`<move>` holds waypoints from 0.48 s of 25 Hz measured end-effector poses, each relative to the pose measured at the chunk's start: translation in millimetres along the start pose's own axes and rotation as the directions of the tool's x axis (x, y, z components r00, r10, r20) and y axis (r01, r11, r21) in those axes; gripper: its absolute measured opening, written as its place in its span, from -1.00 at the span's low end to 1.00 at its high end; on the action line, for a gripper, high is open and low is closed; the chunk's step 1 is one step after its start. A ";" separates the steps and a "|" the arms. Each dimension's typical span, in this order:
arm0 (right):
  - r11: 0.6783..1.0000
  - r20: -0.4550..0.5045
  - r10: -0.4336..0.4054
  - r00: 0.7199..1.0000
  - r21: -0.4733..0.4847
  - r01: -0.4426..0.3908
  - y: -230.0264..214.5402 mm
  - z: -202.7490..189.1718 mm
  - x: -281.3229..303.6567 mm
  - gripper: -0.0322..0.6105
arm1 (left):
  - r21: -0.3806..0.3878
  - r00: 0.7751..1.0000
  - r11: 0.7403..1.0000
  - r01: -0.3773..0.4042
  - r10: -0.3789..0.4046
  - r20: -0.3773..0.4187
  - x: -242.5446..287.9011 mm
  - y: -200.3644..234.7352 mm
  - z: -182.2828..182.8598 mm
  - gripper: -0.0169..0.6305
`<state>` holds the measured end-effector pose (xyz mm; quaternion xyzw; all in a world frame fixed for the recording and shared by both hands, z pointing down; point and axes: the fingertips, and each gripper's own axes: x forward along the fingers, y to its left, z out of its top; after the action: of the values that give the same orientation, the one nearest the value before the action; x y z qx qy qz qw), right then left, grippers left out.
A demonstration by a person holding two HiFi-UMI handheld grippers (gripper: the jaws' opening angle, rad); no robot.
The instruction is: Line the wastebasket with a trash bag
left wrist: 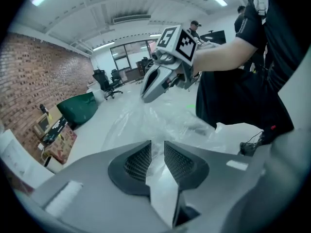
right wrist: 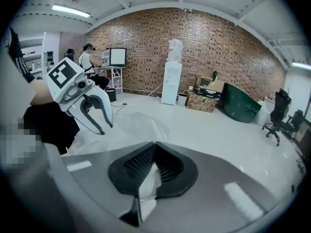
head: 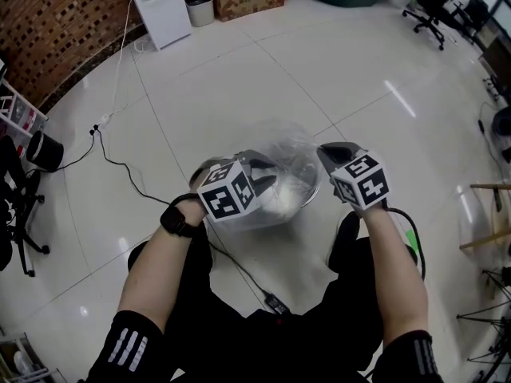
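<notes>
On the white tiled floor (head: 239, 78), just in front of the person's legs (head: 335, 309) and well away from the brick wall (head: 56, 30) at its far left edge, the wastebasket (head: 313, 190) stands upright with the clear trash bag (head: 281, 152) billowed over its mouth. The film rises above the rim in a loose dome, so the bag seems not yet pushed down inside or folded over the rim. The left gripper (head: 259, 172) sits at the bag's near left side. Its jaws stand a narrow gap apart, with bunched film clamped between the pads. The right gripper (head: 327, 155) is at the bag's right side, its jaws fully together on a thin fold of the same film. Gripping at 2 opposite sides probably serves to spread the bag's mouth wide enough to fit around the rim. Both forearms reach forward and down, the grippers tilted towards the basket, marker cubes facing up and jaws angled inward
</notes>
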<state>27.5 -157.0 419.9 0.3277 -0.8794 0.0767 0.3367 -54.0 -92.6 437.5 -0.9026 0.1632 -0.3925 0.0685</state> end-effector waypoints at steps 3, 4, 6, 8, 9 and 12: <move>0.999 -0.032 0.034 0.999 0.034 -0.033 -8.8 -15.2 -5.0 -0.88 | 0.011 0.996 0.997 -0.076 0.076 -0.037 10.6 20.3 1.0 -0.67; 0.998 -0.042 0.044 0.998 0.043 -0.042 -11.1 -20.6 -5.9 -0.88 | 0.019 0.995 0.996 -0.089 0.090 -0.051 15.2 24.2 1.6 -0.67; 0.997 -0.060 0.063 0.996 0.056 -0.060 -14.2 -31.9 -7.3 -0.88 | 0.026 0.993 0.996 -0.089 0.091 -0.078 27.4 26.4 1.7 -0.66; 0.994 -0.079 0.092 0.993 0.071 -0.086 -14.6 -43.9 -7.4 -0.88 | 0.042 0.990 0.996 -0.076 0.081 -0.115 42.6 24.1 -2.4 -0.65; 0.991 -0.090 0.112 0.990 0.083 -0.105 -13.5 -50.3 -6.9 -0.88 | 0.062 0.987 0.996 -0.070 0.078 -0.140 50.9 22.2 -6.4 -0.63; 0.980 -0.132 0.174 0.976 0.123 -0.158 -9.5 -71.3 -3.0 -0.88 | 0.085 0.978 0.996 -0.028 0.045 -0.205 76.0 14.8 -19.2 -0.55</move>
<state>73.8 -137.5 471.4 0.2648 -0.8718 0.1770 0.3721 -23.1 -132.8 499.0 -0.8501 0.1700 -0.4892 0.0954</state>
